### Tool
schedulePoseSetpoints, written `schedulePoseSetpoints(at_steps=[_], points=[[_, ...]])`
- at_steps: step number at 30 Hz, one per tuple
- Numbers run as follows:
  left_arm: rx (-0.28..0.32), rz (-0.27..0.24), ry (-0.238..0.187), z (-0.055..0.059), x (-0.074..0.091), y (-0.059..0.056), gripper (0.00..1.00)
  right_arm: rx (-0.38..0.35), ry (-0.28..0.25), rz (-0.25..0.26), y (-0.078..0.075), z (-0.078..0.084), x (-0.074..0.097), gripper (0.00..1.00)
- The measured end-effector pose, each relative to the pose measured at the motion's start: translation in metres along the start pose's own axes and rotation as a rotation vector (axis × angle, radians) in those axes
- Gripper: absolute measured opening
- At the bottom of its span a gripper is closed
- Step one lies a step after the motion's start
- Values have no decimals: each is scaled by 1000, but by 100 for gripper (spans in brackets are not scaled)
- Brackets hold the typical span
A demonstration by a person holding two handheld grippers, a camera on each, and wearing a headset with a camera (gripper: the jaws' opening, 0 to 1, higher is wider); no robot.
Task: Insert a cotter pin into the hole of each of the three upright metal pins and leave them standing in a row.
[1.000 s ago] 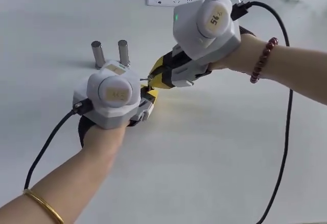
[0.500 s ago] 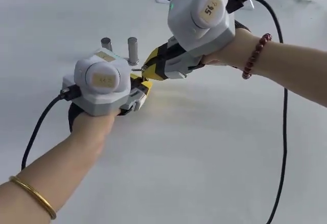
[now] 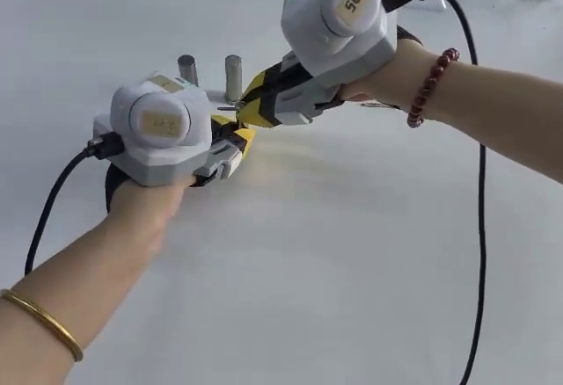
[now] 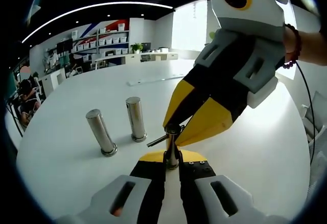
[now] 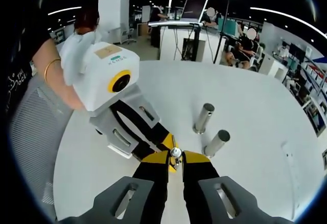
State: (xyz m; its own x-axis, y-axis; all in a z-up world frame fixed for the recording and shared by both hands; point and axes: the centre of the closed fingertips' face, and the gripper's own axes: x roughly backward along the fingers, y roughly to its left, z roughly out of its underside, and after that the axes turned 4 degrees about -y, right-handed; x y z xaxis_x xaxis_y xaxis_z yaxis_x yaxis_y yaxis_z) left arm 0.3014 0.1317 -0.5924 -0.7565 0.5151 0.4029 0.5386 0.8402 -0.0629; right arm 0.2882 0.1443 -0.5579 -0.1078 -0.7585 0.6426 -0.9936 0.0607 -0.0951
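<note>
Left gripper [image 4: 172, 161]: I had its jaws closed tight on the shaft of one metal pin, with no gap showing on either side.
Held pin [image 4: 173, 147]: it stood upright between those jaws, its top poking out above their yellow tips. In the head view it sat where the two grippers met, at about 5 o'clock from the pins left on the table.
Cotter pin [image 4: 157, 141]: it crossed the held pin just below the top, and its free end stuck out toward 8 o'clock in the left gripper view.
Right gripper [image 5: 176, 158]: in the left gripper view it lay at 2 o'clock of the held pin. Its yellow tips were drawn almost together at the pin's top, on the cotter pin's other end as far as I could see.
Standing pins: the first standing pin [image 3: 187, 69] and the second standing pin [image 3: 233, 77] were upright side by side on the white table [image 3: 352, 253]. They were near the grippers but apart from them, at 11 and 12 o'clock of the meeting tips in the head view.
Cables: a black cable [image 3: 481, 227] ran from the right gripper toward 6 o'clock.
</note>
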Motion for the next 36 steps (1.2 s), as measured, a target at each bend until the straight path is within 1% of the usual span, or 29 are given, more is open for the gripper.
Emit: schedulePoseSetpoints(at_steps=[6, 9, 11, 12, 14, 16, 19, 21, 24, 26, 29, 31, 34, 35, 36], points=[[17, 2, 6, 1, -1, 0, 7, 6, -4, -4, 1, 0, 0, 4], [19, 0, 11, 2, -1, 1, 8, -2, 7, 1, 2, 1, 0, 4], [40, 1, 17, 3, -1, 1, 8, 0, 12, 0, 3, 3, -1, 4], [60, 1, 25, 5, 0, 1, 8, 2, 14, -1, 4, 3, -1, 4], [48, 3, 29, 6, 1, 1, 8, 3, 17, -1, 4, 4, -1, 4], [31, 3, 43, 9, 2, 1, 10, 1, 16, 1, 4, 5, -1, 5], [33, 0, 50, 11, 3, 0, 15, -11, 11, 6, 2, 6, -1, 7], [32, 1, 52, 11, 4, -1, 16, -22, 3, 10, 3, 5, 1, 11], [27, 5, 53, 11, 4, -3, 16, -24, -2, 18, 1, 5, 3, 11], [28, 3, 51, 10, 4, -3, 18, -32, -8, 19, 0, 5, 4, 13], [28, -1, 50, 9, 5, -3, 21, -54, -35, 21, 0, 0, 9, 14], [29, -1, 50, 8, 8, -3, 24, -82, -65, 21, -2, -2, 11, 15], [26, -5, 46, 6, 13, -3, 28, -147, -121, 36, -7, -12, 17, 17], [26, -6, 45, 6, 14, -2, 29, -154, -128, 38, -8, -14, 18, 17], [28, -6, 43, 5, 16, -1, 31, -173, -145, 49, -15, -15, 18, 18]])
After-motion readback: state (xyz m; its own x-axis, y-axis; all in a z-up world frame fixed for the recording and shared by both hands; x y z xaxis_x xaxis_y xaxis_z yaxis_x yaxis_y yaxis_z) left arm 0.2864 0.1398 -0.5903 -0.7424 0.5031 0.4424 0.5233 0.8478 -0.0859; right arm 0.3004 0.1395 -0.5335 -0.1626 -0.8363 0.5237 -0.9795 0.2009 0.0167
